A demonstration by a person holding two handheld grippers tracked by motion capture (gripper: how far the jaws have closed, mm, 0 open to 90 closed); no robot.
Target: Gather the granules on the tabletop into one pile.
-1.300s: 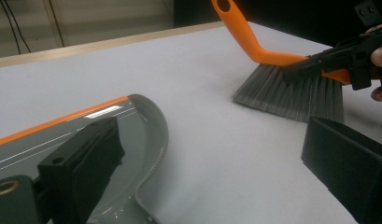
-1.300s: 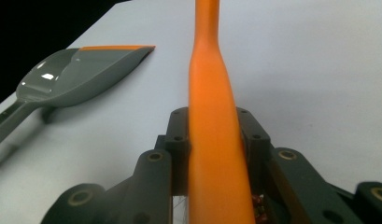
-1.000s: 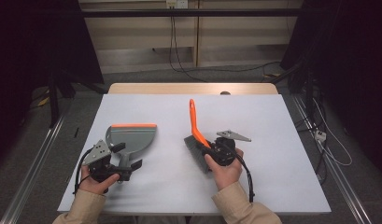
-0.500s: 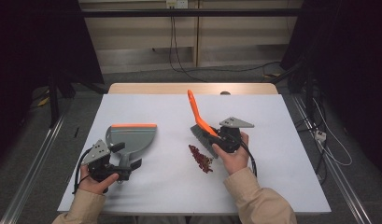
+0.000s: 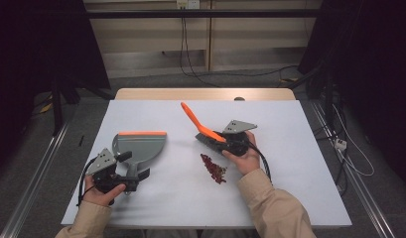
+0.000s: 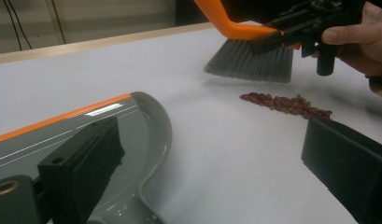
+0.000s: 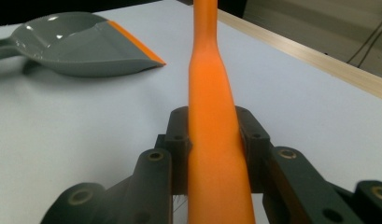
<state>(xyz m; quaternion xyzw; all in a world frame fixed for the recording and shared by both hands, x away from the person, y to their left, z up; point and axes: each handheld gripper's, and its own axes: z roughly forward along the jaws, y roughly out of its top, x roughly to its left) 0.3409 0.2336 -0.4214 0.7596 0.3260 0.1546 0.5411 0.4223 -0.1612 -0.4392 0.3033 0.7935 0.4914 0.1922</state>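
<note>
Orange brush handle sits clamped between the jaws of the right gripper; in the right gripper view both jaws press its sides and the handle runs up and away from the camera. In the high view the brush is tilted, handle pointing up and to the left, grey bristles down near the table, just beyond the debris. The debris is a small elongated heap of reddish bits lying on the white table, just in front of the right hand and apart from the bristles. The dustpan, grey with an orange lip, lies flat on the table left of the heap, well apart from it. The left gripper is at the dustpan's stem; in the left gripper view its jaws stand wide, one over the pan's rear edge, the other off to the side over bare table. Whether the left jaws touch the stem I cannot tell.
</note>
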